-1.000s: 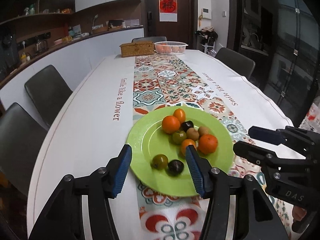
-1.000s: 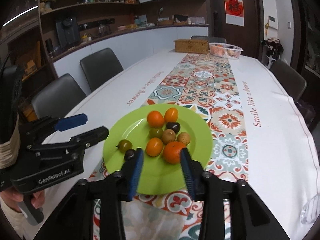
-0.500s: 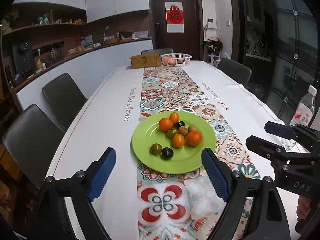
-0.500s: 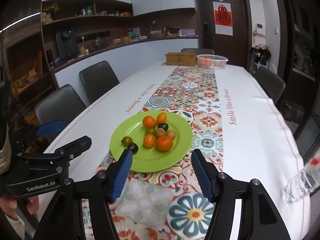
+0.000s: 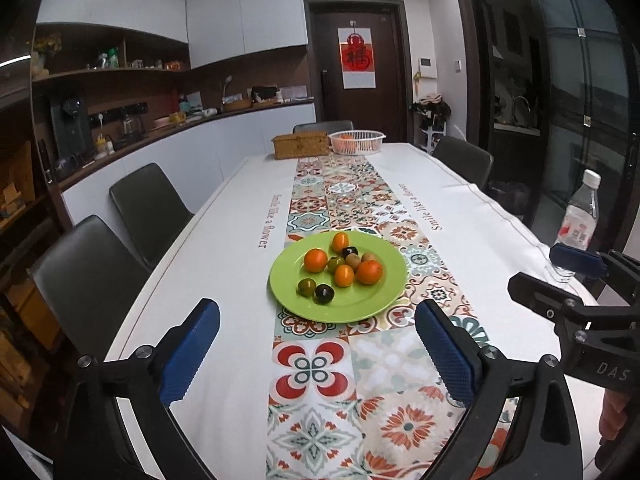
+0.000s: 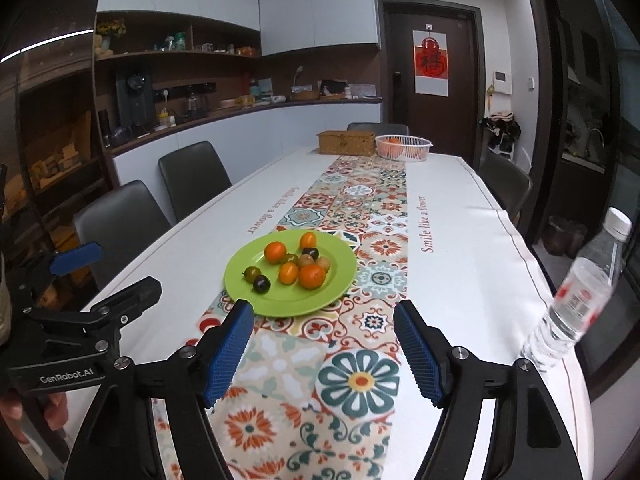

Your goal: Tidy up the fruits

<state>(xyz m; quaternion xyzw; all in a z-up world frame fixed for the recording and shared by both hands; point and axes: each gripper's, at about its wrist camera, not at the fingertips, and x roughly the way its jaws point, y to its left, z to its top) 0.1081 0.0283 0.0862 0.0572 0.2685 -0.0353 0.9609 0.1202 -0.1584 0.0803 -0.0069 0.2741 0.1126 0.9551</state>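
A green plate (image 5: 286, 300) (image 6: 240, 280) lies on the patterned table runner. It holds several small fruits: orange ones (image 5: 369, 272) (image 6: 312, 276), a green one (image 5: 307, 287) and a dark one (image 5: 324, 293) (image 6: 261, 283). My left gripper (image 5: 316, 313) hovers short of the plate's near rim. Its jaws are opening, with nothing between the blue pads (image 5: 192, 356). My right gripper (image 6: 323, 312) hovers beside it, also short of the plate. Its jaws are opening and empty too. Each gripper shows in the other's view: the right one (image 5: 540, 270), the left one (image 6: 124, 268).
A clear water bottle (image 5: 580, 220) (image 6: 580, 300) stands near the table's right edge. At the far end sit a white basket (image 5: 356, 142) (image 6: 404, 146) with orange fruit and a wicker box (image 5: 300, 145) (image 6: 346, 142). Dark chairs (image 5: 148, 208) line the left side.
Both grippers have drawn back and up from the plate, and their jaws have spread much wider. The water bottle has come into view on the right.
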